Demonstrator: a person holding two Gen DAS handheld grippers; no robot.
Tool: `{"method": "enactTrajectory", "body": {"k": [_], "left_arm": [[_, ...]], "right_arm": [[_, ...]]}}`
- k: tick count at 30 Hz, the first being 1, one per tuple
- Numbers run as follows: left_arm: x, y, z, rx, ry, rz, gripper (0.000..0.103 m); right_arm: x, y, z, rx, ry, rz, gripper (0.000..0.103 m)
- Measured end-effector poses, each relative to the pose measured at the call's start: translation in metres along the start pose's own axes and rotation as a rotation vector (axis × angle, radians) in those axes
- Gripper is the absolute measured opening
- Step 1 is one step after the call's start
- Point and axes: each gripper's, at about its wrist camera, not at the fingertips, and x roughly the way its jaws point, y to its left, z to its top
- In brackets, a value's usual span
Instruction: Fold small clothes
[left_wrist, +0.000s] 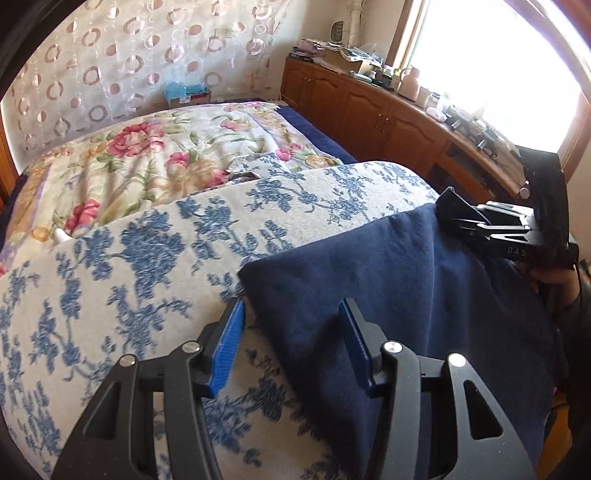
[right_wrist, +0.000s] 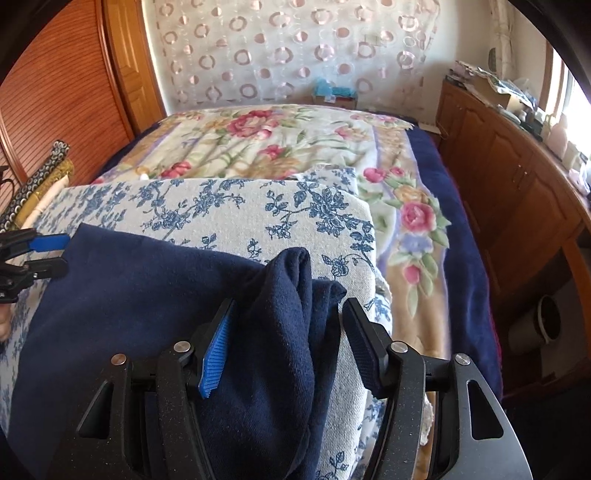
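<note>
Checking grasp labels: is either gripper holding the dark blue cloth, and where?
Neither holds it. The left gripper stands open at the dark blue knit cloth's corner; the right gripper straddles its bunched fold, pads apart.

The navy garment (right_wrist: 155, 295) is soft, matt, slightly fuzzy knit cloth. Beneath it the blue-flowered cover (left_wrist: 155, 258) looks coarsely woven. The far cabinet (left_wrist: 369, 110) is glossy varnished wood.

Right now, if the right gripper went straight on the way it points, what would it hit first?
Probably the bunched navy cloth standing between the open right gripper; the blue-flowered white cover lies beyond it.
</note>
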Motion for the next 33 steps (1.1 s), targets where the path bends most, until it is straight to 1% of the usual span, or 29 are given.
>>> {"method": "enactTrajectory", "body": {"k": [1, 2, 3, 4, 5, 6, 7, 8, 11, 14, 16, 19, 20, 22, 23, 24, 26, 28, 30, 33], "left_arm": [[0.002, 0.0, 0.001, -0.004, -0.003, -0.009, 0.044], [0.002, 0.0, 0.002, -0.003, -0.009, -0.008, 0.041], [0.003, 0.0, 0.003, -0.004, -0.01, -0.009, 0.035], [0.003, 0.001, 0.005, -0.006, -0.008, -0.013, 0.024], [0.002, 0.002, 0.006, -0.009, -0.007, -0.011, 0.016], [0.001, 0.003, 0.008, -0.011, -0.011, -0.021, 0.005], [-0.003, 0.003, 0.008, -0.011, -0.017, -0.036, 0.003], [-0.01, 0.0, 0.009, -0.006, -0.032, -0.039, 0.003], [-0.049, -0.014, 0.01, 0.029, -0.122, -0.044, 0.003], [-0.104, -0.032, 0.011, 0.06, -0.235, -0.054, 0.003], [-0.151, -0.046, 0.01, 0.085, -0.314, -0.065, 0.003], [-0.206, -0.059, 0.005, 0.123, -0.413, -0.041, 0.003], [-0.233, -0.065, 0.001, 0.137, -0.458, -0.032, 0.003], [-0.272, -0.069, -0.006, 0.151, -0.514, -0.02, 0.003], [-0.284, -0.073, -0.009, 0.156, -0.532, -0.012, 0.003], [-0.306, -0.078, -0.016, 0.162, -0.563, 0.002, 0.003], [-0.337, -0.085, -0.027, 0.169, -0.605, 0.027, 0.003], [-0.361, -0.088, -0.038, 0.171, -0.634, 0.046, 0.003], [-0.39, -0.088, -0.05, 0.171, -0.664, 0.062, 0.003], [-0.422, -0.08, -0.063, 0.177, -0.697, 0.095, 0.003]], "right_arm": [[0.0, 0.0, 0.0, -0.005, -0.003, 0.018, 0.043], [0.0, 0.001, 0.0, -0.01, -0.004, 0.047, 0.025], [-0.001, 0.004, 0.0, -0.013, 0.0, 0.079, 0.013], [-0.001, 0.006, 0.0, -0.023, -0.002, 0.073, 0.012], [-0.003, 0.01, 0.0, -0.04, -0.005, 0.061, 0.011], [-0.007, 0.013, -0.001, -0.051, -0.017, 0.066, 0.01], [-0.013, 0.016, -0.001, -0.058, -0.039, 0.067, 0.009], [-0.022, 0.019, 0.0, -0.064, -0.069, 0.055, 0.009], [-0.054, 0.027, 0.004, -0.06, -0.15, 0.048, 0.008], [-0.099, 0.042, 0.009, -0.086, -0.236, 0.028, 0.008], [-0.125, 0.051, 0.012, -0.096, -0.286, 0.016, 0.008], [-0.179, 0.069, 0.015, -0.114, -0.391, 0.006, 0.008], [-0.193, 0.074, 0.015, -0.119, -0.418, 0.007, 0.008], [-0.224, 0.085, 0.015, -0.128, -0.479, 0.007, 0.008], [-0.243, 0.094, 0.014, -0.137, -0.514, 0.015, 0.008], [-0.254, 0.1, 0.012, -0.143, -0.538, 0.014, 0.008], [-0.282, 0.118, 0.008, -0.166, -0.587, 0.025, 0.008], [-0.305, 0.138, 0.004, -0.189, -0.625, 0.03, 0.008], [-0.322, 0.154, 0.0, -0.212, -0.644, 0.056, 0.008], [-0.346, 0.18, -0.005, -0.262, -0.664, 0.094, 0.008]]}}
